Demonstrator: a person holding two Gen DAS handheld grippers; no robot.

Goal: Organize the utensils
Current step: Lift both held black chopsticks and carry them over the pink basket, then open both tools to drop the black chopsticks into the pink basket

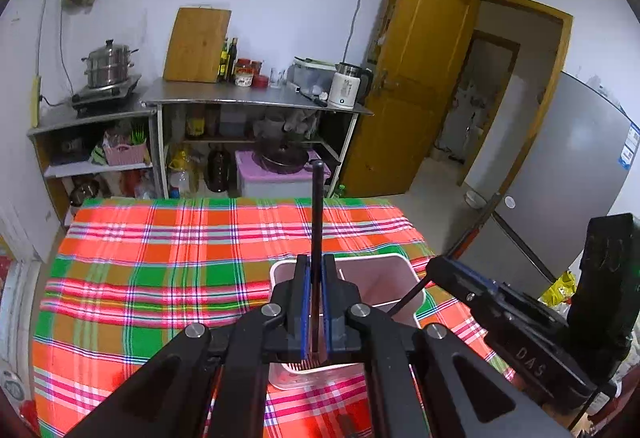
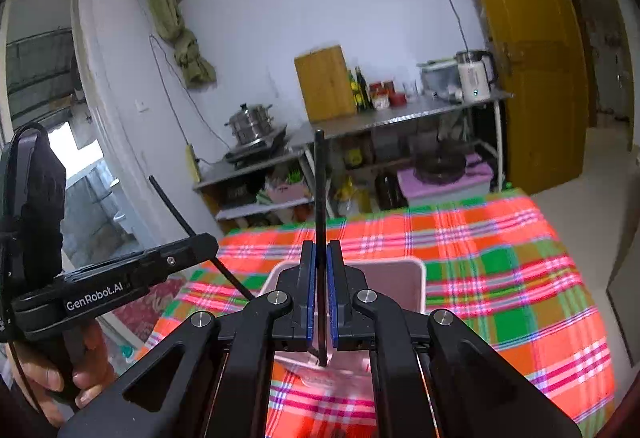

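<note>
My left gripper [image 1: 316, 261] is shut on a black chopstick [image 1: 317, 206] that stands upright between its blue pads. The stick's lower end hangs over a pale pink utensil holder [image 1: 384, 278] on the plaid tablecloth [image 1: 160, 258]. My right gripper [image 2: 320, 249] is shut on a second black chopstick [image 2: 319, 182], also upright, above the same utensil holder [image 2: 414, 280]. In the left wrist view the right gripper [image 1: 436, 265] comes in from the right, its chopstick [image 1: 406, 296] slanting into the holder. In the right wrist view the left gripper [image 2: 206, 241] shows at the left with its chopstick [image 2: 176, 208].
A person's hand [image 2: 80, 370] grips the left tool's handle. Beyond the table stand metal shelves [image 1: 248, 100] with a cutting board, bottles, a kettle [image 1: 346, 86] and a steamer pot [image 1: 108, 64]. A yellow door [image 1: 420, 78] is open at the right.
</note>
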